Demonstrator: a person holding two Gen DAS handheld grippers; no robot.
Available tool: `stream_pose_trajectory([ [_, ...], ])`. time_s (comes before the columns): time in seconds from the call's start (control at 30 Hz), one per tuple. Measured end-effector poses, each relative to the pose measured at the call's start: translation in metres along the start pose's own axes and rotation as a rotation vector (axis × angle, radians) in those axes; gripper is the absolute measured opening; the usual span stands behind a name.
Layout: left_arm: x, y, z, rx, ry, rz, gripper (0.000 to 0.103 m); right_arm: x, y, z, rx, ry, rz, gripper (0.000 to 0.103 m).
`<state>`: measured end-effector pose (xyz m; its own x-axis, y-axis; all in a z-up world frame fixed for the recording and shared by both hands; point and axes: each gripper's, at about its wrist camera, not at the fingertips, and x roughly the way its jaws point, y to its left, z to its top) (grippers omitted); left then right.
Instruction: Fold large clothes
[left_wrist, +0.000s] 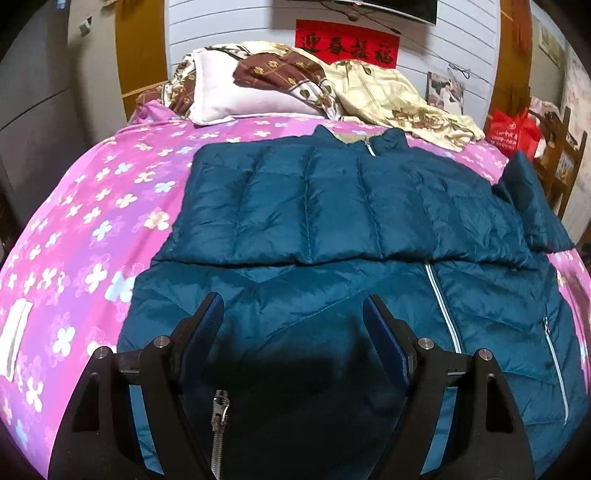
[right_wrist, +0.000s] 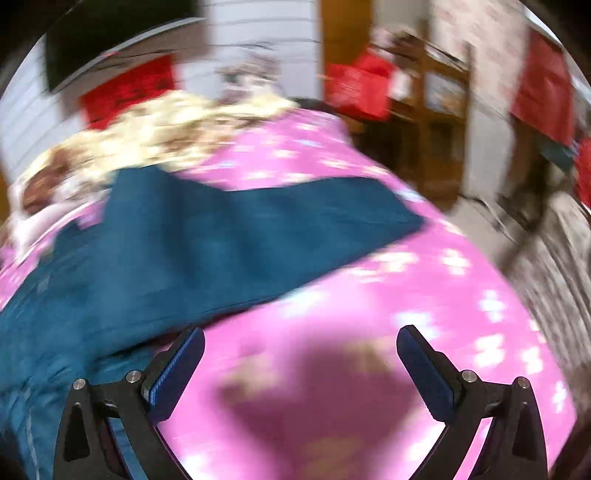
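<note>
1. We see a teal puffer jacket (left_wrist: 332, 229) lying flat on a bed covered by a pink floral sheet (left_wrist: 92, 221), its collar toward the pillows (left_wrist: 236, 92) at the far end.
2. One sleeve (left_wrist: 280, 206) is folded across the jacket's chest, running from left to right; the other sleeve (left_wrist: 532, 206) lies out to the right, near the bed's edge.
3. Our left gripper (left_wrist: 293, 325) hangs over the jacket's lower front, jaws spread wide and gripping nothing; a zipper pull (left_wrist: 220, 406) shows between its fingers at the bottom of the view.
4. Our right gripper (right_wrist: 301, 354) sits over bare pink sheet just right of the jacket, jaws also spread apart and empty. Its view is heavily blurred.
5. In that blurred view the outstretched sleeve (right_wrist: 295, 229) reaches across the sheet ahead of the gripper.
6. A red banner (left_wrist: 347, 42) hangs on the wall behind the bed, and a red bag (left_wrist: 511, 129) sits to the right.
</note>
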<state>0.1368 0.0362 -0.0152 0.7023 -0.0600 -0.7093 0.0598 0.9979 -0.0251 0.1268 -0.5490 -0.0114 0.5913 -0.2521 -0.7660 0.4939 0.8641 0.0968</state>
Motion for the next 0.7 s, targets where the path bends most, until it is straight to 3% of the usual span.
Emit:
stream_pose_trajectory([
  [0.17, 0.010, 0.001, 0.004, -0.013, 0.021, 0.005, 0.078, 0.051, -0.095, 0.035, 0.160, 0.067, -0.069, 0.103],
  [0.27, 0.013, 0.001, 0.004, -0.010, 0.024, 0.013, 0.078, 0.083, -0.127, 0.051, 0.289, 0.074, -0.001, 0.103],
  [0.4, 0.016, 0.002, 0.002, -0.010, 0.031, 0.018, 0.078, 0.117, -0.119, 0.068, 0.324, 0.095, 0.053, 0.103],
  [0.57, 0.020, 0.000, 0.000, -0.001, 0.046, 0.004, 0.078, 0.150, -0.081, 0.090, 0.127, 0.115, -0.104, 0.103],
  [0.7, 0.024, -0.002, -0.001, 0.008, 0.060, 0.010, 0.078, 0.161, -0.077, 0.097, 0.076, 0.091, -0.106, 0.103],
])
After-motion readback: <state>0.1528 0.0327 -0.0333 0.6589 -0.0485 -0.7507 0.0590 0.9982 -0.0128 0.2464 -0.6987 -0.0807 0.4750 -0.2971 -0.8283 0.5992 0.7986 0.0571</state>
